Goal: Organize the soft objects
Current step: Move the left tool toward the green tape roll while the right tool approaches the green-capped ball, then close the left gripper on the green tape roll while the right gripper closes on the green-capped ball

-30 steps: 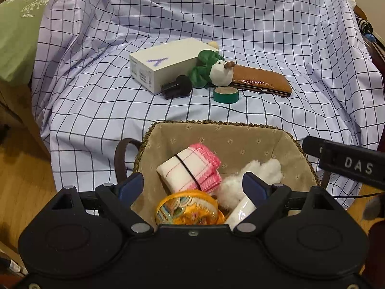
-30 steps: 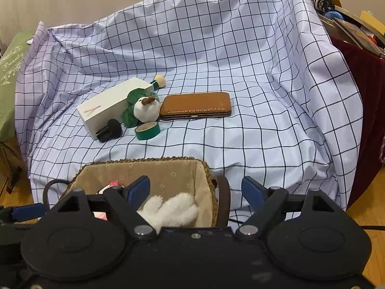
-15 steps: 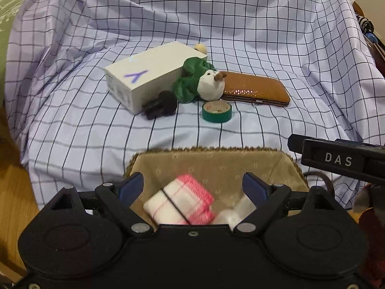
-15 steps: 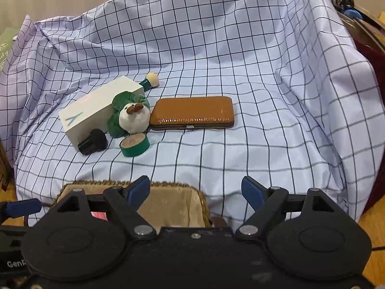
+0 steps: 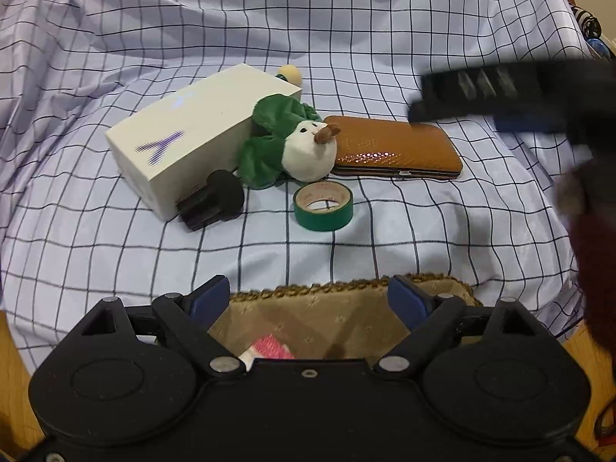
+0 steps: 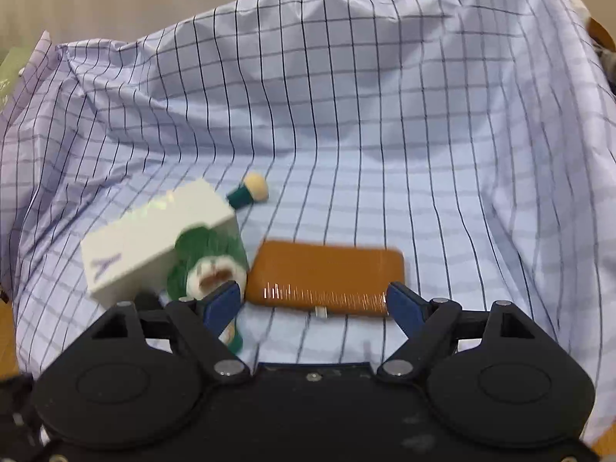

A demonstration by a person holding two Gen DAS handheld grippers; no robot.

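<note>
Both grippers have moved forward from the basket, the right gripper with fingers spread and empty now close before the brown case, the left gripper also released, while the green plush toy, probably next, lies ahead, left of the right fingers

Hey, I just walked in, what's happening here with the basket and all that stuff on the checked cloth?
A person with a gripper in each hand is sorting soft things into a basket; a pink-edged cloth already lies inside. Both grippers are open and empty. The left gripper hovers over the basket's far rim. The right gripper is out over the checked cloth, near the brown wallet and green plush toy. A white box and tape roll lie beside the toy.
</note>
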